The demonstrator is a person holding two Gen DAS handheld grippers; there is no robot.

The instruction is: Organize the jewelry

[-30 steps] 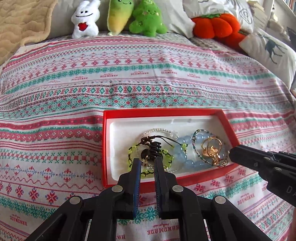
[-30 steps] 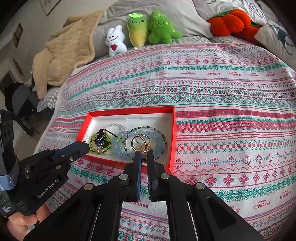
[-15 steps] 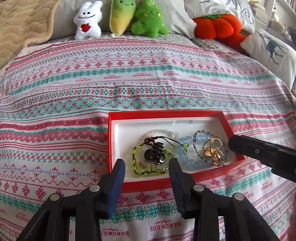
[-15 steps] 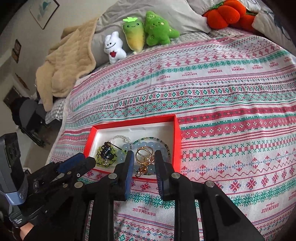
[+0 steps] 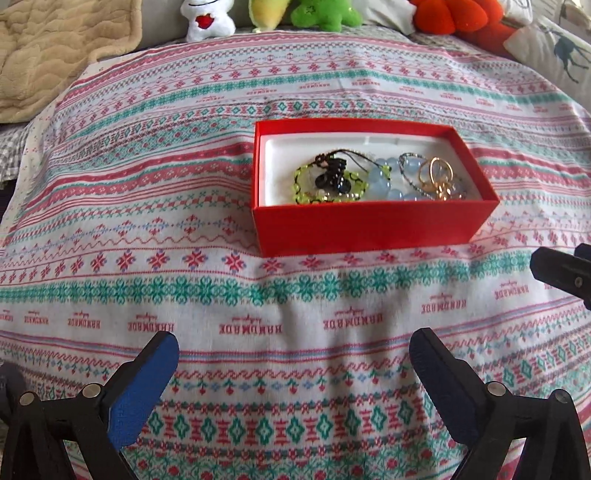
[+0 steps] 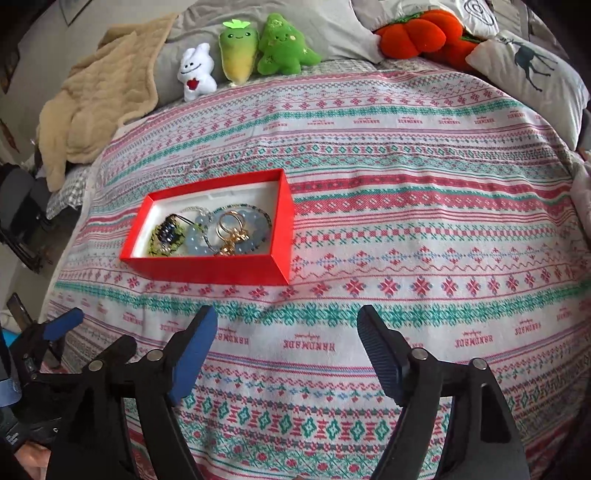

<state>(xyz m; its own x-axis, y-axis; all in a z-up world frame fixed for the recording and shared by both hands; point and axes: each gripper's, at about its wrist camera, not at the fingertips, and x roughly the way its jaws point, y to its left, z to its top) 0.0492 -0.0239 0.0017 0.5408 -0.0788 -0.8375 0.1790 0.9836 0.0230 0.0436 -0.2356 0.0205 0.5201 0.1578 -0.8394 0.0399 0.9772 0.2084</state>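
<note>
A red box (image 5: 369, 225) with a white lining sits on the patterned bedspread; it also shows in the right wrist view (image 6: 207, 269). Inside lie a green bead bracelet with a black charm (image 5: 328, 181), a pale blue bead bracelet (image 5: 388, 184) and gold rings (image 5: 437, 177). The same gold rings (image 6: 231, 230) show in the right wrist view. My left gripper (image 5: 291, 362) is open and empty, well in front of the box. My right gripper (image 6: 286, 339) is open and empty, in front of the box's right end.
Plush toys (image 6: 236, 62) and an orange plush pumpkin (image 6: 417, 31) line the far edge of the bed. A beige blanket (image 6: 96, 103) lies far left and a deer pillow (image 6: 532, 70) far right. The bed's left edge drops to the floor.
Both grippers have opened wide and drawn back from the box. The black charm and the gold rings now lie in the box.
</note>
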